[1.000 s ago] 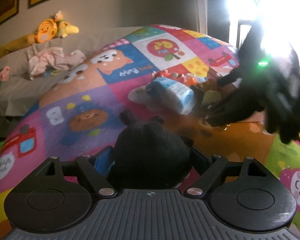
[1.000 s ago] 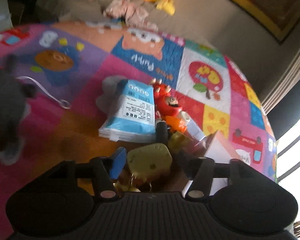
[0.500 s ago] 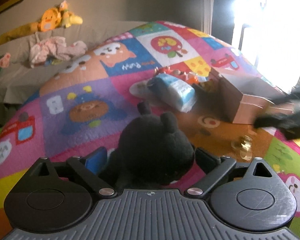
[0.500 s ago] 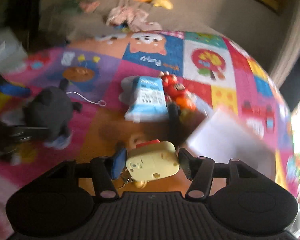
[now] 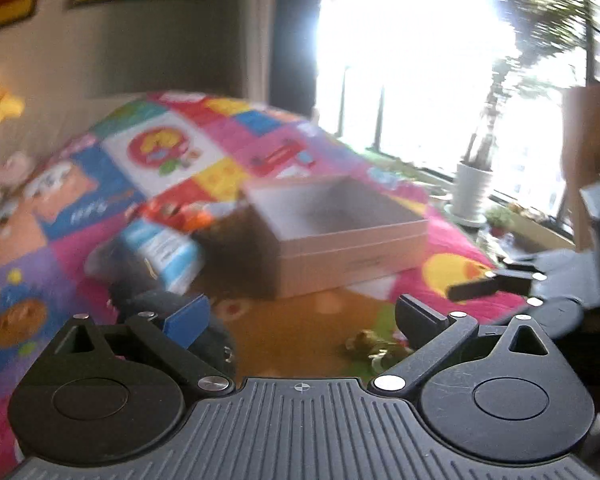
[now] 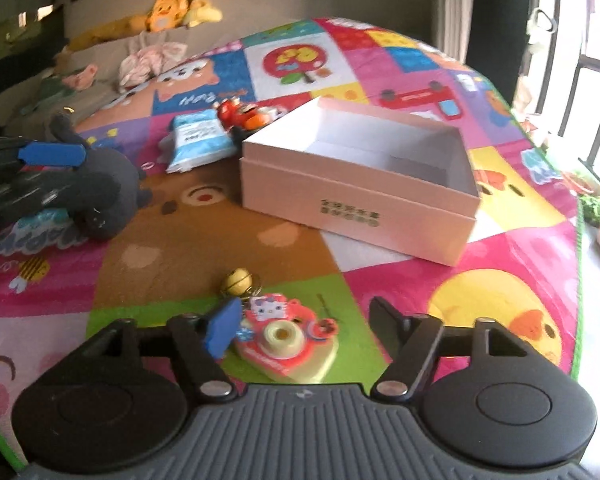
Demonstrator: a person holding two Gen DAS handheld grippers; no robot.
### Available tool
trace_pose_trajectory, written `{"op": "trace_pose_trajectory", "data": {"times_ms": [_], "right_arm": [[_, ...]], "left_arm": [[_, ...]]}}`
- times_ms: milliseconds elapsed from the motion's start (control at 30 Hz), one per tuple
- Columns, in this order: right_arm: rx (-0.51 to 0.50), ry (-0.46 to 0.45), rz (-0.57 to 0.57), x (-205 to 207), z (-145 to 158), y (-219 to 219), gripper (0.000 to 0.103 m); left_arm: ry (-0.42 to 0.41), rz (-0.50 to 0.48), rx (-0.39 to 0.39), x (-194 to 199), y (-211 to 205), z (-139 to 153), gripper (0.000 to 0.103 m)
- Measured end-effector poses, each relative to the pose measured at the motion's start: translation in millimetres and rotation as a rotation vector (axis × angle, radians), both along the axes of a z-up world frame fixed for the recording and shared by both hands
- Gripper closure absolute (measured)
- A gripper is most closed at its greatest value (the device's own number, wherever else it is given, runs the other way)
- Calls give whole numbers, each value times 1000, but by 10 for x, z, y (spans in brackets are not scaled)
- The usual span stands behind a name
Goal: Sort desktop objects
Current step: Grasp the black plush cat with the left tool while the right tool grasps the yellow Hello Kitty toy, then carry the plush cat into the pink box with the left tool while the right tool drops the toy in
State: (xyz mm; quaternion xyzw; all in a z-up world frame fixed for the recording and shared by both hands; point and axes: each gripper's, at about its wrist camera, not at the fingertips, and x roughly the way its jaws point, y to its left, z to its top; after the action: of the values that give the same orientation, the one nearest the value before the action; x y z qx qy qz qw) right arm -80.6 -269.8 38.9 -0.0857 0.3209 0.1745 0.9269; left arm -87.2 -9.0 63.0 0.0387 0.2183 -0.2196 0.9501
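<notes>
Lying under everything, a big play mat [image 6: 188,236] with bright squares and cartoon animals. Sitting on the mat near the middle, a pink box [image 6: 352,196] with no lid and a white inside, showing nothing in it. Lying on its side to the left of the box, a black plush toy [image 6: 100,196], down on the mat. Seen in the right camera, the left gripper [image 6: 40,164] with its blue pad just above the plush; hard to tell there if touching. In the left camera, the left gripper [image 5: 300,312] spread wide open with nothing between its fingers, the plush [image 5: 172,308] just beside the blue one. Lying behind the plush, a blue and white packet [image 6: 198,142], with a red toy [image 6: 240,114] just past it by the box corner. Right gripper [image 6: 300,320] spread wide open too, holding nothing. Lying flat on the mat between its fingers, a small red and yellow toy camera [image 6: 288,340], close to the blue finger. Just beyond, a little gold bell [image 6: 238,282].
</notes>
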Motion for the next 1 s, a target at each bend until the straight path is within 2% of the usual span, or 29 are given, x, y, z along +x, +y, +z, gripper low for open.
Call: {"op": "trace_pose_trajectory", "data": {"times_ms": [67, 133, 200, 300, 400, 533, 567, 600, 633, 700, 767, 833, 867, 933, 1000], "right_arm": [[3, -22, -12, -25, 1, -37, 19], [5, -36, -15, -47, -13, -37, 14], [8, -35, -11, -61, -49, -10, 10], [14, -24, -4, -70, -122, 43, 7], [-5, -28, -1, -81, -161, 95, 7], [-5, -44, 12, -124, -150, 99, 6], [-6, -40, 14, -124, -155, 102, 6], [-6, -35, 14, -122, -159, 103, 6], [-5, -26, 14, -112, -163, 103, 6], [5, 0, 9, -79, -172, 93, 7], [21, 37, 2, -35, -185, 80, 14], [32, 72, 5, -8, -207, 80, 33], [33, 70, 3, -11, -204, 85, 34], [26, 71, 9, -22, -196, 97, 45], [21, 72, 3, -27, -186, 105, 45]], "left_arm": [[-33, 53, 54, -68, -54, 2, 1], [-33, 156, 102, -42, -55, -21, 0], [8, 242, 118, 81, -30, -68, 0], [108, 327, 92, 354, 12, -158, 0], [145, 366, 98, 615, -42, -271, 0], [152, 406, 180, 834, -118, -437, 1], [155, 408, 187, 843, -117, -453, 8], [158, 412, 199, 844, -115, -474, 25], [152, 421, 217, 829, -106, -478, 25], [154, 408, 204, 769, -51, -465, 26], [155, 399, 193, 691, -10, -438, 26], [144, 384, 186, 570, 28, -397, 26], [140, 375, 180, 507, 49, -376, 26], [140, 355, 164, 377, 77, -339, 26], [142, 331, 144, 260, 110, -307, 26]]}}
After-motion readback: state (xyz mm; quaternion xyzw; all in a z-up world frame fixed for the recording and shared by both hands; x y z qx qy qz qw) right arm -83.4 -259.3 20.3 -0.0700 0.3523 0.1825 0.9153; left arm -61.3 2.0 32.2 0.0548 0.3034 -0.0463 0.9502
